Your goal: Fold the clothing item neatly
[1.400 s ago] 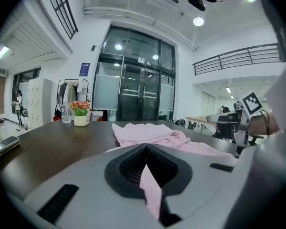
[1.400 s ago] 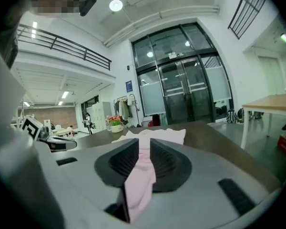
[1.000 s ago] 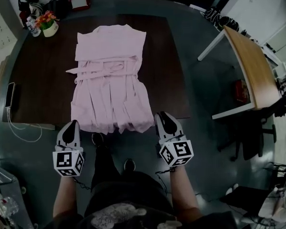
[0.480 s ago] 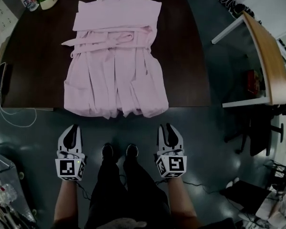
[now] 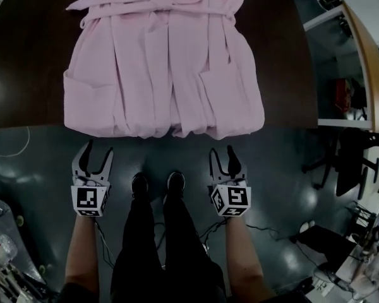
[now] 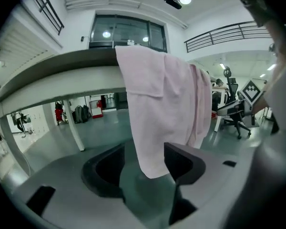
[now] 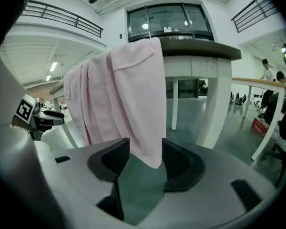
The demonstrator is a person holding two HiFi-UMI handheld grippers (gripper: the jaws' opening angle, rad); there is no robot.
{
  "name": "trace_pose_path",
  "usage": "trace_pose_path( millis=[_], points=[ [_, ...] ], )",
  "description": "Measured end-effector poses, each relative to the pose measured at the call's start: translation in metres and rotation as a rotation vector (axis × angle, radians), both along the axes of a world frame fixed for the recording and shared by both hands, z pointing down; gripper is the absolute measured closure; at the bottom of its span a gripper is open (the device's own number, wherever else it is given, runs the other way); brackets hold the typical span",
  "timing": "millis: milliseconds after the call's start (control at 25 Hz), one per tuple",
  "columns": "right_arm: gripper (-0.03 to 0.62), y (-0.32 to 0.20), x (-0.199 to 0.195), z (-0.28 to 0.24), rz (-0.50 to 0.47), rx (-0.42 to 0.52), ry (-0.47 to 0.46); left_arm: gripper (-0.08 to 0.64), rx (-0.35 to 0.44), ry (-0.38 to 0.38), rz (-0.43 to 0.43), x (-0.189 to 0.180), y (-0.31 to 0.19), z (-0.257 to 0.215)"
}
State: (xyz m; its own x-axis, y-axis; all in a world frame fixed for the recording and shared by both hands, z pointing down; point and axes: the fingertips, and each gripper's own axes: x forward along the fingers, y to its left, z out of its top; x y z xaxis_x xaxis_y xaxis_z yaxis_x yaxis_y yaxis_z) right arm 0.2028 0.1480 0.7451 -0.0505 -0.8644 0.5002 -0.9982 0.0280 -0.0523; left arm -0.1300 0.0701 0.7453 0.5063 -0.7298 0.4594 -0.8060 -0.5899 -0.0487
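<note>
Jaws just opened wide on left gripper point(image 5: 96, 154) and right gripper point(image 5: 222, 156), robe point(image 5: 164, 74) hem in each gap, unpinched. Pinch both corners evenly.

The pink garment point(image 5: 164, 62), upper centre, is soft matt cloth, creased lengthwise. The tabletop point(image 5: 25, 55) is dark smooth wood. The floor point(image 5: 290, 169) shines glossy. The left tool point(image 5: 96, 149) and right tool point(image 5: 222, 151) look matt plastic.

A pink garment point(image 5: 164, 62) lies spread on the dark table point(image 5: 25, 74), its hem overhanging the near edge.
</note>
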Motion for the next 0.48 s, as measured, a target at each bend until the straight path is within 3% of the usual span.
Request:
trace_pose_path(
  millis=[320,480],
  points=[
    [0.322,-0.047,0.013,0.066,-0.067,0.042,0.059,0.204,0.090,-0.008,0.116,0.027,-0.040,0.052],
    [0.288,-0.071,0.021,0.079,-0.110,0.053,0.120,0.195,0.120,-0.007,0.161,0.042,-0.066,0.057]
  ],
)
